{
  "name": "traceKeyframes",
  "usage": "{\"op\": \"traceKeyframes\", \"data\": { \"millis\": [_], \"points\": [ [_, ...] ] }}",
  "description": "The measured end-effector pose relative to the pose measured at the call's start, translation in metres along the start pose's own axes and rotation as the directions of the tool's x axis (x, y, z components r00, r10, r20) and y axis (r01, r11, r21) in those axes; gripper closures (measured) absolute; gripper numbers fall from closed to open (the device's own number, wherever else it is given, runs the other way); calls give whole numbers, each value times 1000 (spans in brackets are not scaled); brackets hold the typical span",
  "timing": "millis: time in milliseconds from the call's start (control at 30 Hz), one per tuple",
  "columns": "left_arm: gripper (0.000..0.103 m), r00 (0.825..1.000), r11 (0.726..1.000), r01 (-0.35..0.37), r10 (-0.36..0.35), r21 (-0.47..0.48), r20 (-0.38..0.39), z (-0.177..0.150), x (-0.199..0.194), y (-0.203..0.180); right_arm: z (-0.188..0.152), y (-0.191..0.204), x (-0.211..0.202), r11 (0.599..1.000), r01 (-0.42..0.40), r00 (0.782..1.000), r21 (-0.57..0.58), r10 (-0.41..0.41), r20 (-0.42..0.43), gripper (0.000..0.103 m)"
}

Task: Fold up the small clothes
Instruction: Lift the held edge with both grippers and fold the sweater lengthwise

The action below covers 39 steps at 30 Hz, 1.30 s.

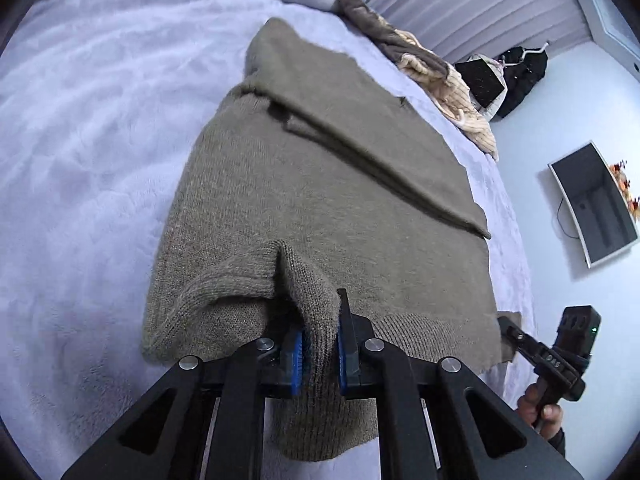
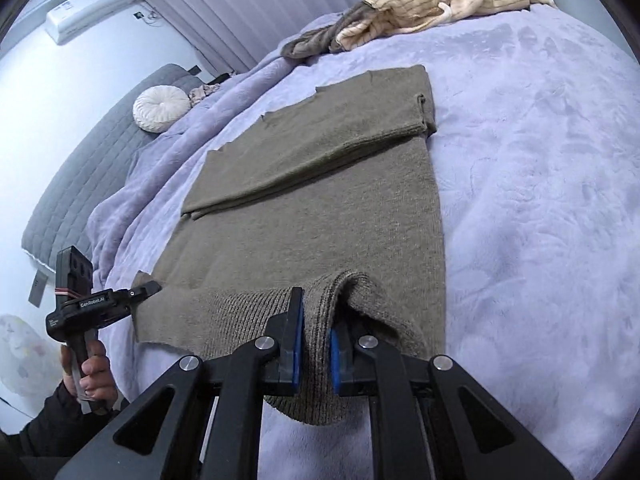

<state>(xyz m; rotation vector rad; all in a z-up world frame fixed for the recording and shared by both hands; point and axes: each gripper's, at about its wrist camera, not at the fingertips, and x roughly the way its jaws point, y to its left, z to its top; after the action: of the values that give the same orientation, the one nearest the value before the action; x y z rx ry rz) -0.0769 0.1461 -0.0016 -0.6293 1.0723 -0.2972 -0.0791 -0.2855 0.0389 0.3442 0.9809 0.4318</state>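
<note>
Bed (image 2: 540,200) with a lilac blanket carries the olive sweater (image 2: 320,208), lying flat with its sleeves already folded across the body. Hem corners sit pinched: left gripper (image 1: 320,344) clamps one bunched corner, right gripper (image 2: 316,348) clamps the ribbed corner opposite. Folding well probably means lifting both corners evenly, keeping the hem taut and carrying it straight toward the neckline so the edges align
</note>
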Motion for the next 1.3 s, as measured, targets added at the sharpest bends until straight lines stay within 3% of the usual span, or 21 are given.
{"op": "traceKeyframes", "data": {
  "millis": [33,133,200,233,267,367,500,633,667,700,767,833,1000,1067,1200,1300],
  "points": [
    [84,1000,1000,25,-25,-18,-9,-1,1,3,1,1,6,1000,16,1000,-5,-16,-21,88],
    [57,996,995,86,-87,-47,-14,-6,-7,6,-1,1,7,1000,11,999,-9,-12,-38,82],
    [22,995,994,103,-103,-34,-1,-13,-18,-1,-4,2,-3,1000,3,1000,-11,-3,-29,64],
    [16,996,995,93,-93,-18,16,-18,-25,-6,-7,3,-10,1000,1,1000,-13,-2,-17,46],
    [12,996,997,82,-82,-1,32,-22,-31,-11,-11,3,-18,1000,-3,1000,-21,3,3,36],
    [12,997,996,83,-83,18,-3,-29,-31,-19,-19,2,-30,999,15,1000,-41,-14,7,36],
    [12,995,995,85,-83,42,-57,-38,-22,-23,-15,-5,-36,1000,-25,1000,-9,25,9,36],
    [12,993,996,84,-80,42,-83,-30,-4,-30,-4,-8,-23,993,-114,993,37,115,-14,36],
    [19,993,996,82,-77,41,-94,-28,2,-31,-1,-7,-15,991,-129,991,43,131,-33,37],
    [50,992,997,67,-61,46,-112,-26,8,-33,0,-7,-9,991,-125,991,48,127,-45,43],
    [87,987,997,48,-39,56,-157,-25,19,-35,3,-7,7,990,-126,988,64,131,-85,87],
    [87,988,997,33,-22,76,-151,-26,17,-38,4,-6,14,994,-93,990,56,99,-101,92],
    [88,998,986,32,-22,162,-61,-24,-16,-59,12,13,-13,995,-99,995,-21,99,-10,92],
    [88,996,985,41,-27,169,-85,-21,-16,-59,18,16,-22,994,-107,994,-25,107,12,92],
    [88,987,991,-8,29,132,-160,-30,0,-41,21,17,-17,995,-93,996,-31,93,-14,92],
    [87,985,997,12,2,81,-170,-42,-2,-25,14,18,-8,997,-72,997,-40,70,-36,92]
  ]
}}
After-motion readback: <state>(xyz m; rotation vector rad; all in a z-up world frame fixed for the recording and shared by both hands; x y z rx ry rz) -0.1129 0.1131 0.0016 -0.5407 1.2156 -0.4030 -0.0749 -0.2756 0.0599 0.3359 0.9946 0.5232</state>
